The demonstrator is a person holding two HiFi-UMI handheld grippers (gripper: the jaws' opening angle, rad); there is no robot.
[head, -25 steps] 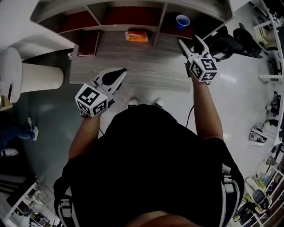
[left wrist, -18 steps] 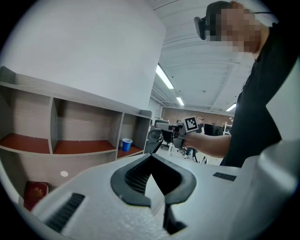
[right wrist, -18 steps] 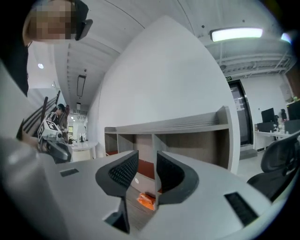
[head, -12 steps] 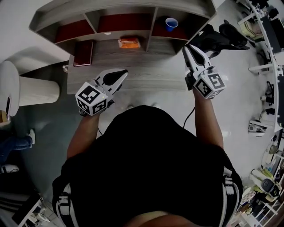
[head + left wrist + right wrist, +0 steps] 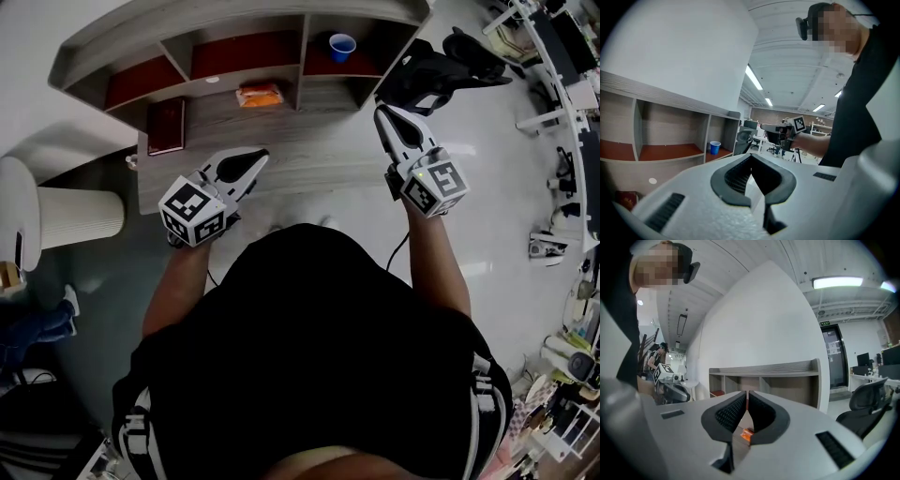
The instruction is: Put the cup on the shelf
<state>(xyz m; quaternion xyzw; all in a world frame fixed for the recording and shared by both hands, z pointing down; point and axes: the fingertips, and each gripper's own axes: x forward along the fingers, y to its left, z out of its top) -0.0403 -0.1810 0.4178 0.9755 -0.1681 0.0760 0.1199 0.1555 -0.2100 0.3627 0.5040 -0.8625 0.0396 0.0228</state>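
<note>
Right gripper [image 5: 383,112]: hovering near shelf [image 5: 234,23], jaws just finishing closing, pressing together on nothing. Left gripper [image 5: 262,154]: likewise pinching together, empty. Cup [image 5: 342,45]: standing upright in shelf's right-hand compartment, well apart from both. Judging placement done; backing off well meaning drawing straight away, avoiding brushing the shelf front.

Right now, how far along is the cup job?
Done: the blue cup stands upright in the right-end compartment of the shelf. In hand: nothing. The left claw is shut and empty, and the right claw has just closed on nothing, clear of the shelf. Left: nothing that I can see.
</note>
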